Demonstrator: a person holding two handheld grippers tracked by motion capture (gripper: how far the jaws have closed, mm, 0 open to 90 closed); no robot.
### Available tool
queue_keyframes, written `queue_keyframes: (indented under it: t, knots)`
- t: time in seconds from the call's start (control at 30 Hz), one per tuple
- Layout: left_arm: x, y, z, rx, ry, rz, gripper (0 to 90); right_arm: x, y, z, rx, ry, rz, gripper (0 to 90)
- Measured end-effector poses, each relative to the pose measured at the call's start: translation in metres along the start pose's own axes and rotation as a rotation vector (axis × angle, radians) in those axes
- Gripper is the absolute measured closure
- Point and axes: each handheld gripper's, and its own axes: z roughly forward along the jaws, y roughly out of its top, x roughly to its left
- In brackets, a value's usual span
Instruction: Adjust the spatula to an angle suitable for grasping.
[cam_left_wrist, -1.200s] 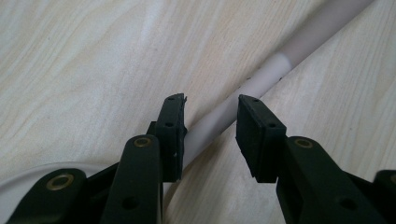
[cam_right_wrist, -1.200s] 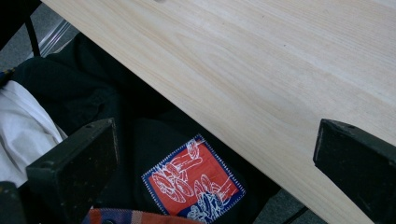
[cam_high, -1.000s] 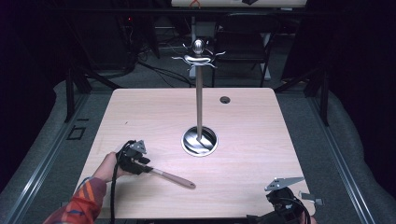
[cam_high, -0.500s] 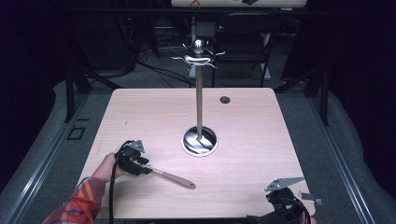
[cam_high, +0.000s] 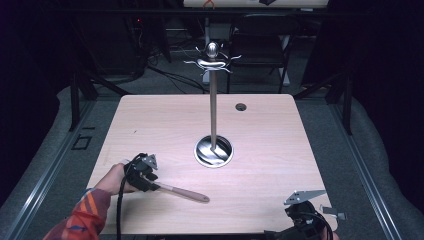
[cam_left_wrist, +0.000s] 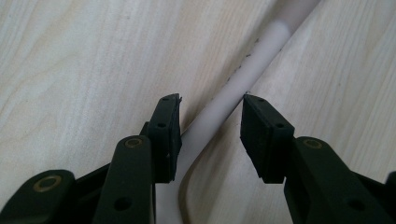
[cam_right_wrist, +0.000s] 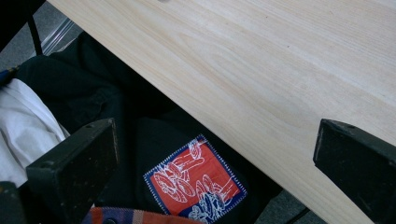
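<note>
**Left gripper straddles the utensil handle**

While the utensil (cam_high: 181, 192) lies flat on the wooden table (cam_high: 280, 150), near its front left edge, the left gripper (cam_high: 150, 180) sits over the pale end of its handle (cam_left_wrist: 233, 93). Its jaws have just been closing: one pad is at the handle, the other has a gap. The right gripper (cam_high: 305, 215) hangs off the front right edge, jaws wide apart, holding nothing. A metal stand (cam_high: 213, 105) rises mid-table.

Premises present as a recording lab or studio: a lone pale wooden counter (cam_high: 270, 125) on grey carpet, dark surroundings, loose floor cables (cam_high: 172, 75) at upper left, a black chair (cam_high: 260, 50) at top centre.
</note>
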Motion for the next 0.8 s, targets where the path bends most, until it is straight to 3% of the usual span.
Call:
queue_keyframes:
  t: [0.23,0.43,0.53,0.8]
  knots:
    - [0.0071,-0.0088,0.0058,-0.086,-0.036,-0.038,57.0,0.0006,0.0009,0.0008,0.006,0.005,0.000,0.0]
    - [0.0062,-0.0058,0.0056,-0.061,-0.027,-0.051,57.0,0.0007,0.0011,0.0013,0.004,0.002,-0.001,0.0]
    - [0.0079,-0.0046,0.0064,-0.069,-0.024,-0.092,58.0,0.0006,0.0011,0.0012,0.003,0.002,-0.002,0.0]
    - [0.0046,0.0012,0.0061,-0.041,0.014,-0.150,59.8,0.0008,0.0009,0.0006,0.006,-0.006,-0.002,0.0]
